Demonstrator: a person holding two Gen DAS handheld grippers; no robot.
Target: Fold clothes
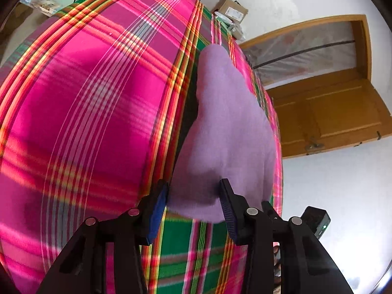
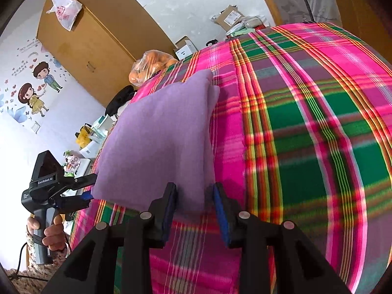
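Note:
A folded purple fleece garment (image 1: pixel 225 122) (image 2: pixel 161 132) hangs just above a bed covered in a pink and green plaid sheet (image 1: pixel 85 98) (image 2: pixel 306 134). My left gripper (image 1: pixel 193 191) is shut on the garment's near edge, and the thick fold fills the gap between its blue pads. My right gripper (image 2: pixel 194 191) is shut on the same edge at its right corner. In the right wrist view the left gripper (image 2: pixel 90 186) pinches the garment's left corner, with a person's hand (image 2: pixel 52 232) on its handle. The garment looks sharp while the sheet is blurred.
A wooden door (image 1: pixel 330 115) stands beyond the bed's right side. A cardboard box (image 1: pixel 231 9) and packets lie at the bed's far end. A wardrobe (image 2: pixel 93 36), a bag of oranges (image 2: pixel 152 66) and small boxes (image 2: pixel 90 137) crowd the left side.

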